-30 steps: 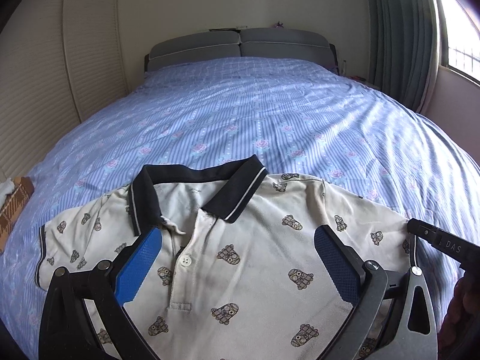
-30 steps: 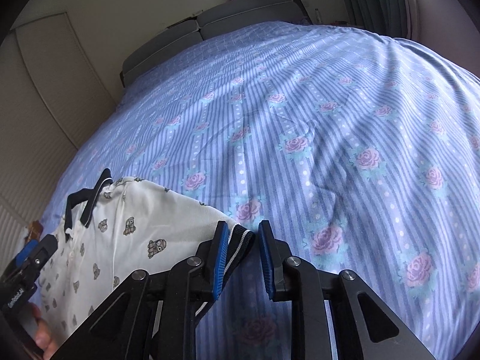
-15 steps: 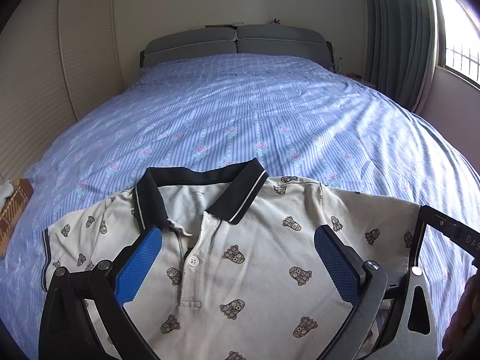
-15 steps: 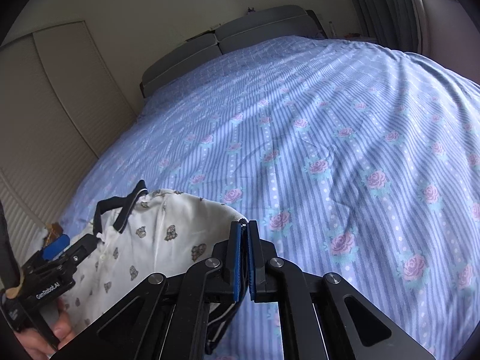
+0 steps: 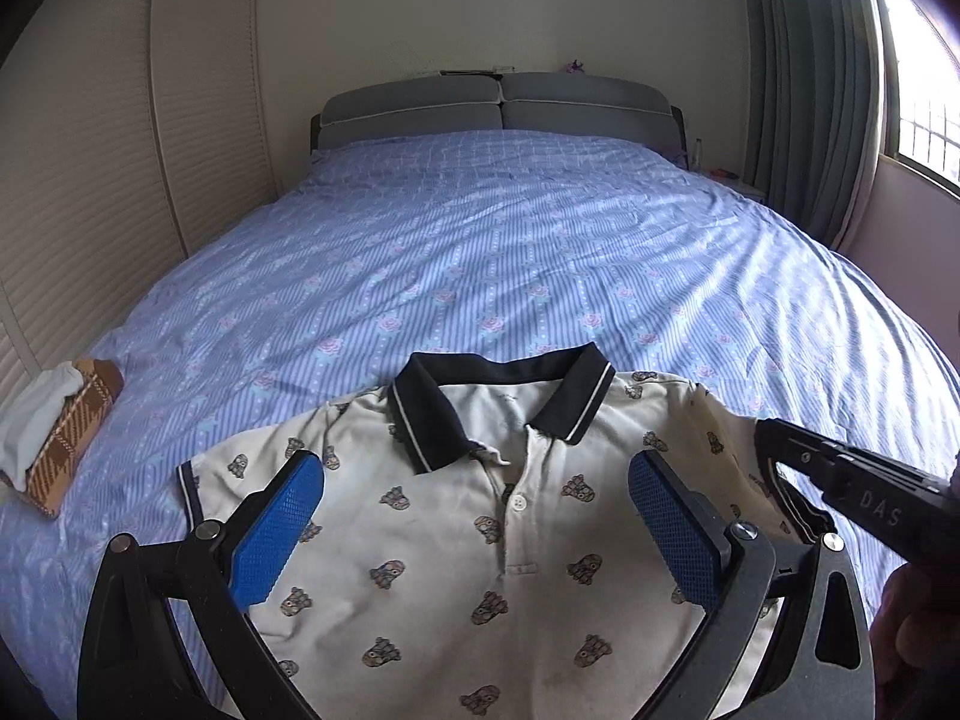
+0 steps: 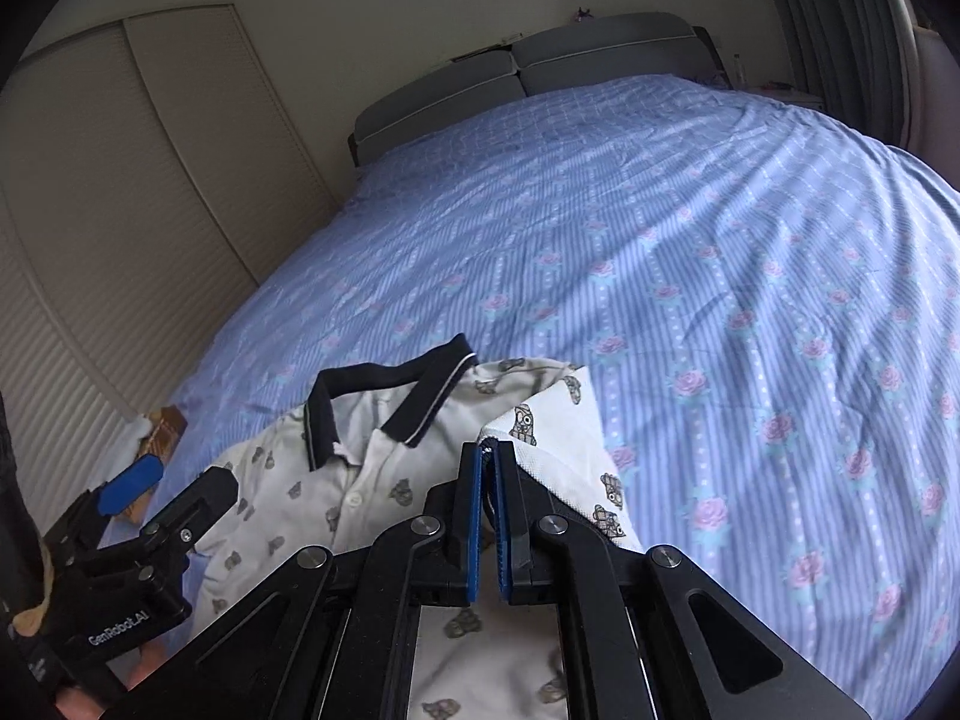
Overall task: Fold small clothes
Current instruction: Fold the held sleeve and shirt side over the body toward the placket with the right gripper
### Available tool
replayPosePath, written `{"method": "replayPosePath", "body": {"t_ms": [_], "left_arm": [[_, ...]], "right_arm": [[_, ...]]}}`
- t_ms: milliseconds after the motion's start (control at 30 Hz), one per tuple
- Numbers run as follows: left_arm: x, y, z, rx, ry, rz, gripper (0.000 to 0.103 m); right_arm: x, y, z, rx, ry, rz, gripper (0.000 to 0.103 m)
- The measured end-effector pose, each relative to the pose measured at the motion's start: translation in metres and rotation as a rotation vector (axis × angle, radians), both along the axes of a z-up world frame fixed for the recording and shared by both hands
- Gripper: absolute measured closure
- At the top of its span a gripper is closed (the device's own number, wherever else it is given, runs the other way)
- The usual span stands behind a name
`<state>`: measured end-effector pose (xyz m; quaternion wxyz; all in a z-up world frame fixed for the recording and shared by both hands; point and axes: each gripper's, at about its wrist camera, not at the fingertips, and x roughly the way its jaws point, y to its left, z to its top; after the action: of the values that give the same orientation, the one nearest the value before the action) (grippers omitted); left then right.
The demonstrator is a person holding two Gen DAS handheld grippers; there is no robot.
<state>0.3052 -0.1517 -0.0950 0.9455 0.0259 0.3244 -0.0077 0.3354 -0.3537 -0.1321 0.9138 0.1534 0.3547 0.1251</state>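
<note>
- Shirt (image 5: 480,546) lies flat on bed (image 5: 540,252), collar toward headboard.
- Right gripper (image 6: 489,462) pinches its lifted sleeve, jaws nearly closed.
- Left gripper (image 5: 474,531) hovers above, jaws spread.
- Sleeve cuff probably hidden between pads.

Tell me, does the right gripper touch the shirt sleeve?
Touching: the right wrist view shows the right gripper pinching the sleeve edge.

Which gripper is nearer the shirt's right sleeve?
Right. The right gripper is shut on the sleeve, folding it over the shirt. The left gripper hovers open over the chest, apart from that sleeve.
</note>
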Motion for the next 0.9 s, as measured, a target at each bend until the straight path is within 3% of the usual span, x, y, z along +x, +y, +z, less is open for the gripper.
{"method": "replayPosePath", "body": {"t_ms": [200, 400, 633, 733, 800, 900], "left_arm": [[-0.002, 0.022, -0.007, -0.018, 0.029, 0.025, 0.000], [-0.001, 0.029, -0.013, -0.021, 0.038, 0.027, 0.000], [-0.001, 0.030, -0.021, -0.019, 0.055, 0.023, 0.000], [-0.003, 0.031, -0.021, -0.025, 0.058, 0.024, 0.000], [-0.007, 0.032, -0.021, -0.027, 0.057, 0.019, 0.000], [-0.018, 0.031, -0.021, -0.028, 0.055, 0.010, 0.000]], "right_arm": [[0.012, 0.035, -0.025, -0.024, 0.055, -0.003, 0.098], [0.029, 0.046, -0.049, 0.011, 0.107, -0.019, 0.098], [0.039, 0.055, -0.069, -0.018, 0.156, -0.018, 0.098], [0.029, 0.055, -0.058, -0.060, 0.125, -0.028, 0.088], [0.013, 0.053, -0.043, -0.095, 0.078, -0.040, 0.070], [-0.019, 0.043, -0.022, -0.135, 0.015, -0.056, 0.065]]}}
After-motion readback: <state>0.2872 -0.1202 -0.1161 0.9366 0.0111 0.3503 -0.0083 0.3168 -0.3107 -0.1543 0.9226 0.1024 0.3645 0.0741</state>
